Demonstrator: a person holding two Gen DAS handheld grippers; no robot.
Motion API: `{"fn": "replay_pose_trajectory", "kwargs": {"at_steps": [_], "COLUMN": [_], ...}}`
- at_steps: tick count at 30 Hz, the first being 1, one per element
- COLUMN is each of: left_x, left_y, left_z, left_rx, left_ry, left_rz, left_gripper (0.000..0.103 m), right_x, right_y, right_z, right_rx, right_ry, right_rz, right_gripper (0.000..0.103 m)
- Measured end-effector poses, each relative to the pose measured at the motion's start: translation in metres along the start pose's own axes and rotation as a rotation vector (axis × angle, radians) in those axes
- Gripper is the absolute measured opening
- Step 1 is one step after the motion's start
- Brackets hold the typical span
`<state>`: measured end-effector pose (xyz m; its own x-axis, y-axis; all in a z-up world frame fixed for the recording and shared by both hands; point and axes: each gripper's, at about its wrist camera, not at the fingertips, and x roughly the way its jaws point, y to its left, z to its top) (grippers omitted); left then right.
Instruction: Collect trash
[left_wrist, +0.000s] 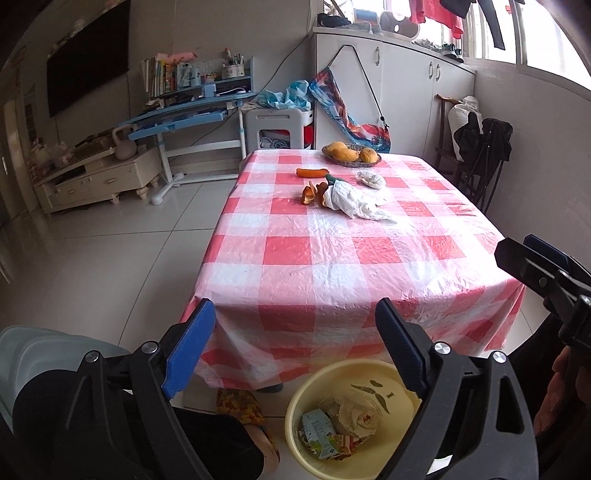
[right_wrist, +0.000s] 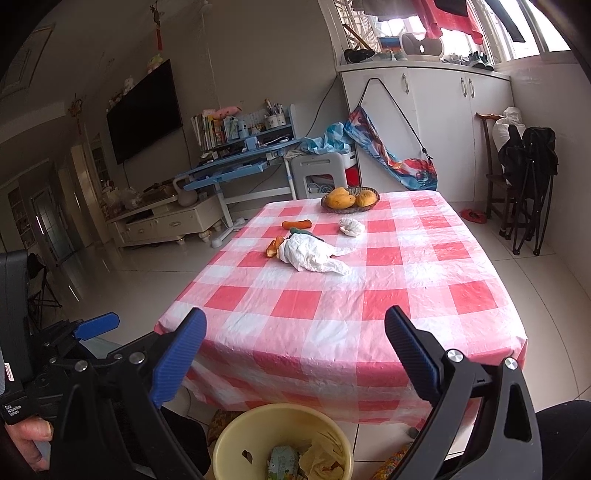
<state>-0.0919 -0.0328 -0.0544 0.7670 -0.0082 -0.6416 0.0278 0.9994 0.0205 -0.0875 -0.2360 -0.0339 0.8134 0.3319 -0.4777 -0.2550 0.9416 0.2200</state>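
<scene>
Both empty: our left gripper (left_wrist: 295, 347) and right gripper (right_wrist: 295, 350) gape wide over the bin (left_wrist: 295, 413). Next, reach ahead, pinch the tissue (left_wrist: 351, 201) low.

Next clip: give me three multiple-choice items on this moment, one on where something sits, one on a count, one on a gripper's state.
1. Where is the yellow bin?
A. on the table
B. on the floor by the table's near edge
C. on the desk

2. How many mangoes lie in the basket?
A. at least two
B. none
C. six

3. How does the left gripper stand?
A. shut on a tissue
B. shut, empty
C. open, empty

Key: 1 B, the bin stands on the tiles below the checked tablecloth; 2 A, two show clearly from the right wrist; 3 C, its blue pads stand wide apart with nothing between.
</scene>
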Motion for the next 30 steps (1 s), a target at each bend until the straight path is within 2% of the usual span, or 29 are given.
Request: {"fn": "replay_pose_trajectory", "kwargs": {"at_steps": [24,30], "left_x": [0.001,0.001], "left_y": [0.002,0.009], "left_z": [0.002,0.01], "left_rx": [-0.023,-0.065], "left_ry": [-0.008,-0.013], "left_rz": [0.008,0.004], "left_gripper": [0.085,0.085], "right_x": [0.005,0.027], "right_y": [0.008,0.008], "right_z": [-0.004,0.006], "right_rx": [-0.032,-0.037], "right_ry": [0.03,0.074], "right_rz": [-0.004,0.005], "right_gripper": [0.093,0.093]}}
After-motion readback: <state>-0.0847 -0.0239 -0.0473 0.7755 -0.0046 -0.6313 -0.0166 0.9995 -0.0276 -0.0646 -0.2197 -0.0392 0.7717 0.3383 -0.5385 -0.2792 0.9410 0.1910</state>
